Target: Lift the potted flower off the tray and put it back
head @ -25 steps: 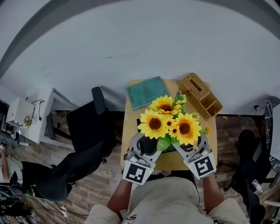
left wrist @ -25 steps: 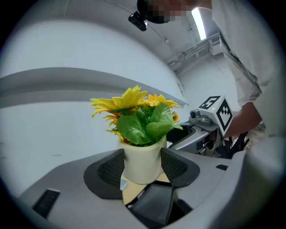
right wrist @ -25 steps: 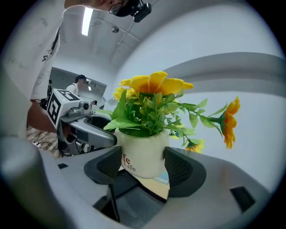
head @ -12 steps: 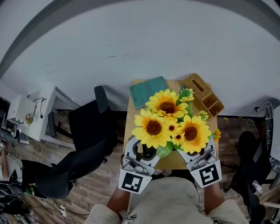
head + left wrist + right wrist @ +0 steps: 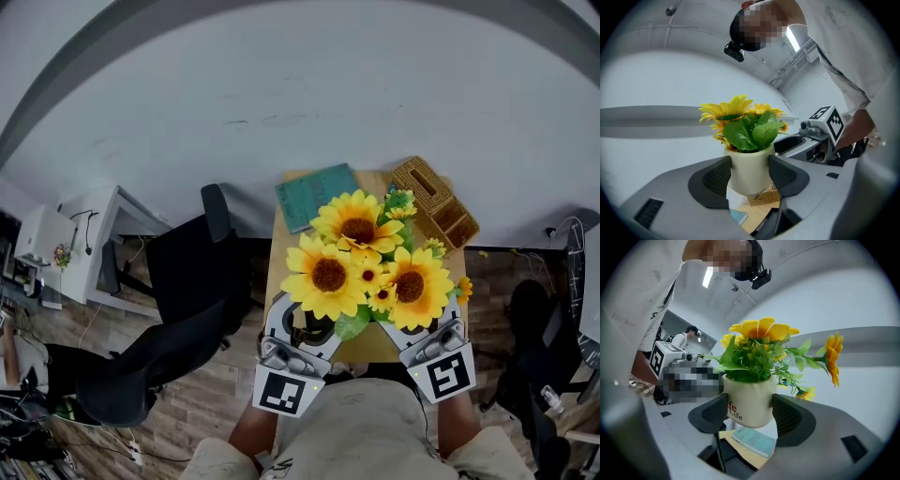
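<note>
Since a second before, the potted flower (image 5: 361,267) had come up toward the head camera. Its blooms showed larger there, and both grippers sat lower in that view. Over the last half second hardly anything shifted.

At the far left a black chair (image 5: 183,281) stood on the wood floor (image 5: 239,375), beside the small wooden table (image 5: 277,246). The left gripper (image 5: 292,323) was clamped on the left side of the pale pot (image 5: 749,171), with its dark ribbed pads (image 5: 717,177) pressed against the pot wall on both sides. The pot hung in the air, upright, with its base clear of the table. A teal book (image 5: 754,440) and the table top showed below it. A dark shape under the blooms (image 5: 317,328) looked like the tray, though most of it was hidden.

Behind the flowers the book lay at the table's back edge, with a wicker box (image 5: 433,202) to its right. The right gripper (image 5: 419,330) gripped the pot's other side, its jaws closed on the wall beside some red lettering.
</note>
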Tool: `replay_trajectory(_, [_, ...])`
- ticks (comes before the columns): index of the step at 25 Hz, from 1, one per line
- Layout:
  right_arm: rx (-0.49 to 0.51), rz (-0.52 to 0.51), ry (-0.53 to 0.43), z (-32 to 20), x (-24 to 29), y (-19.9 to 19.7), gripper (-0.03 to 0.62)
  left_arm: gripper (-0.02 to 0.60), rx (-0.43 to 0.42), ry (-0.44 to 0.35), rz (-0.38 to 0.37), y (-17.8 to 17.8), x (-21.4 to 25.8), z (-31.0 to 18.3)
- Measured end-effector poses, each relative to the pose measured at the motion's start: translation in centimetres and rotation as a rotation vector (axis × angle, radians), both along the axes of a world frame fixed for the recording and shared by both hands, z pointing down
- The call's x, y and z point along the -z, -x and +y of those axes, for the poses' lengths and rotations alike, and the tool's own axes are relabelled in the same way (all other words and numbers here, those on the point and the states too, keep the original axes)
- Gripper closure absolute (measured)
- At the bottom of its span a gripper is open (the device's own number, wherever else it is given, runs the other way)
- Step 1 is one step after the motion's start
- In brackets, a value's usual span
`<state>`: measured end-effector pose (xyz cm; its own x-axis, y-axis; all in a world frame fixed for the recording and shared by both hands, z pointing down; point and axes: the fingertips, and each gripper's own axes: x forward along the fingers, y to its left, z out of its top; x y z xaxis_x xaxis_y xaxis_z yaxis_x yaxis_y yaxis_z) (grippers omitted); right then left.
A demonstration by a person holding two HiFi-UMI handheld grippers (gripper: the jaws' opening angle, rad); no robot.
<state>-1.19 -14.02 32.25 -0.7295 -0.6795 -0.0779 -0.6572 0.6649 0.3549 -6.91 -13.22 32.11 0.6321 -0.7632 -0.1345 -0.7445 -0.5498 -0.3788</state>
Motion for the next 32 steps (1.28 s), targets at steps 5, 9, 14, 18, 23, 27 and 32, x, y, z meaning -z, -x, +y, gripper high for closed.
replay_trajectory(5, [0.0,0.007,0.002,0.0,0.0,0.0,0.281,0.321,0.0,-0.002,-0.003,0.0,0.1,0.0])
replay_trajectory(9, [-0.002,0.005,0.004,-0.1,-0.1,0.0,0.281,0.321,0.001,0.0,-0.001,0.0,0.0,0.0])
replay_trajectory(14, [-0.005,0.008,0.007,-0.1,-0.2,0.0,0.281,0.321,0.003,0.002,-0.005,0.0,-0.1,-0.1])
replay_trajectory(18, [-0.009,0.009,0.014,-0.1,-0.4,-0.1,0.282,0.321,0.001,0.011,-0.006,-0.1,-0.4,-0.1])
replay_trajectory(23, [-0.022,0.027,0.018,-0.6,-1.4,-0.4,0.283,0.321,0.005,0.035,-0.017,-0.5,-1.5,-0.7])
replay_trajectory(27, [-0.029,0.024,0.064,-1.8,-3.5,-0.8,0.283,0.322,0.005,0.074,-0.037,-1.0,-3.5,-1.9])
replay_trajectory(32, [-0.084,0.099,0.24,-3.0,-8.1,-2.6,0.284,0.324,-0.003,0.142,-0.037,-2.1,-6.0,-3.4])
